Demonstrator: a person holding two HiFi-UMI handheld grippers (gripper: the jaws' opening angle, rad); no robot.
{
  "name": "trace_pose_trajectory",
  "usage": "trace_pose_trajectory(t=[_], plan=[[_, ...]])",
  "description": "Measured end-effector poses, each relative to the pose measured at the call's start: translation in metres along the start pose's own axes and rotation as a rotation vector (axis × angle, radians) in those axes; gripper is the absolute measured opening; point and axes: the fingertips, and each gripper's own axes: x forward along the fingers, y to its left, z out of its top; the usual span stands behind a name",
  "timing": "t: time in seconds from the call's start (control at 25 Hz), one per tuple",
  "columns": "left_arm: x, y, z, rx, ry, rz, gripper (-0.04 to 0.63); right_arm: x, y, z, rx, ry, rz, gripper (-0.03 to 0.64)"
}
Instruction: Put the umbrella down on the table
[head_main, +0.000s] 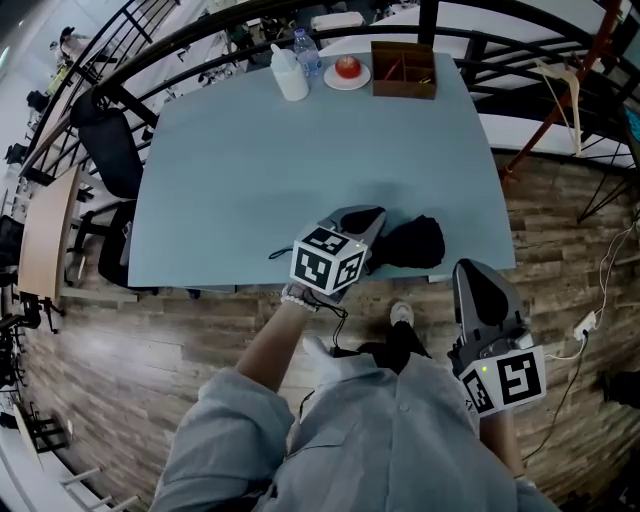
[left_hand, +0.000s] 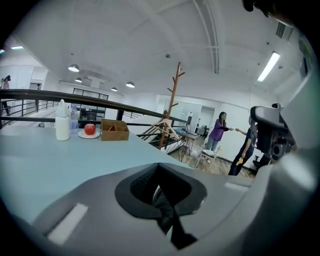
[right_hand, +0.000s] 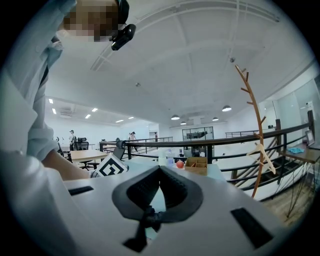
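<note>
The black folded umbrella (head_main: 412, 243) lies at the near edge of the pale blue table (head_main: 300, 170). My left gripper (head_main: 371, 218) hovers just left of it, over the table's front edge, and its jaws are shut with nothing between them. Its own view looks out level across the table top (left_hand: 45, 162), jaws (left_hand: 159, 167) closed, and the umbrella is out of that view. My right gripper (head_main: 472, 272) is off the table, in front of its near right corner, above the wood floor. It is shut and empty (right_hand: 159, 168).
At the table's far edge stand a white bottle (head_main: 290, 74), a clear water bottle (head_main: 308, 50), an apple on a white plate (head_main: 347, 68) and a wooden box (head_main: 403, 69). A black chair (head_main: 108, 150) stands at the left. A wooden coat stand (left_hand: 171, 102) rises beyond the table.
</note>
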Motion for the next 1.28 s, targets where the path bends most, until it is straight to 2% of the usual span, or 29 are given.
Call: trace_pose_trajectory(t=[0.24,0.48,0.76,0.92,1.28], plan=[[-0.027,-0.004,0.018,-0.018,-0.082,0.024,0.005,-0.002,0.008,0.002,-0.008,-0.010,-0.007,0.000],[-0.061,-0.015,0.031,0.012,-0.141,0.041,0.005,-0.007,0.024,0.006,-0.021,-0.023,-0.017,0.000],[-0.110,-0.032,0.041,-0.030,-0.232,0.055,0.005,-0.019,0.044,0.006,-0.031,-0.035,-0.028,0.000],[-0.138,-0.045,0.042,0.001,-0.250,0.067,0.005,-0.027,0.057,0.007,-0.035,-0.041,-0.035,0.000],[-0.187,-0.069,0.044,-0.010,-0.305,0.064,0.005,-0.052,0.081,0.005,-0.044,-0.051,-0.061,0.000]])
